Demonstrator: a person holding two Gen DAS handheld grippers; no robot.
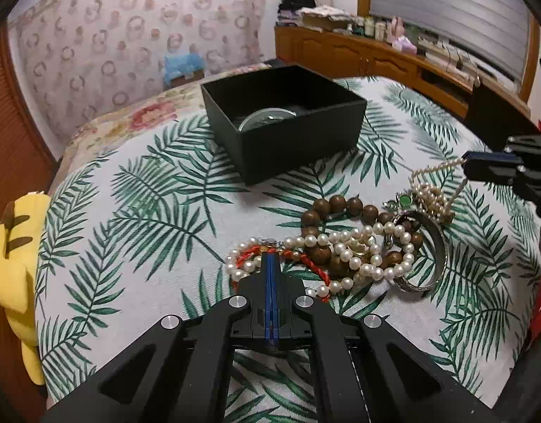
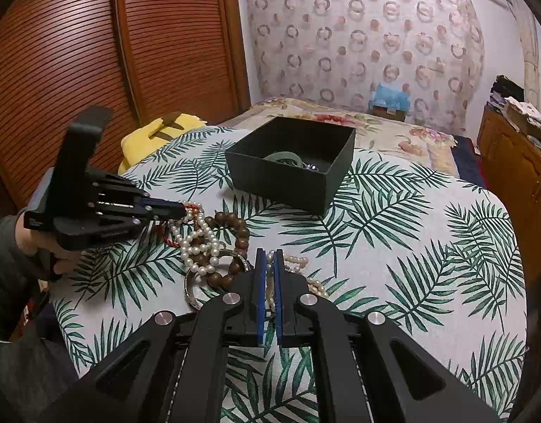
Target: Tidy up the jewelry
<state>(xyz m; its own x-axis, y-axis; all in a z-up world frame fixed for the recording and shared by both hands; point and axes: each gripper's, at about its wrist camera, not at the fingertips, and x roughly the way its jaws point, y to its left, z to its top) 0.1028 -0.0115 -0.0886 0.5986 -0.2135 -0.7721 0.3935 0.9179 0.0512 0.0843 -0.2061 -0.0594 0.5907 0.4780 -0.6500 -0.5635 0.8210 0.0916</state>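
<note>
Both grippers at jewelry pile (image 1: 358,243) on leaf-print counter (image 2: 393,239).
Right gripper (image 2: 269,264) jaws clamp small pearl strand (image 1: 432,190); left gripper (image 1: 270,259) jaws closed at red cord bracelet (image 1: 305,261). Black box (image 1: 284,120) sits behind pile.

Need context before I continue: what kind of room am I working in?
Most likely a bedroom at home. A bed with a floral bedspread lies behind the leaf-print cloth, with louvered wooden closet doors alongside and a cluttered wooden dresser.
</note>
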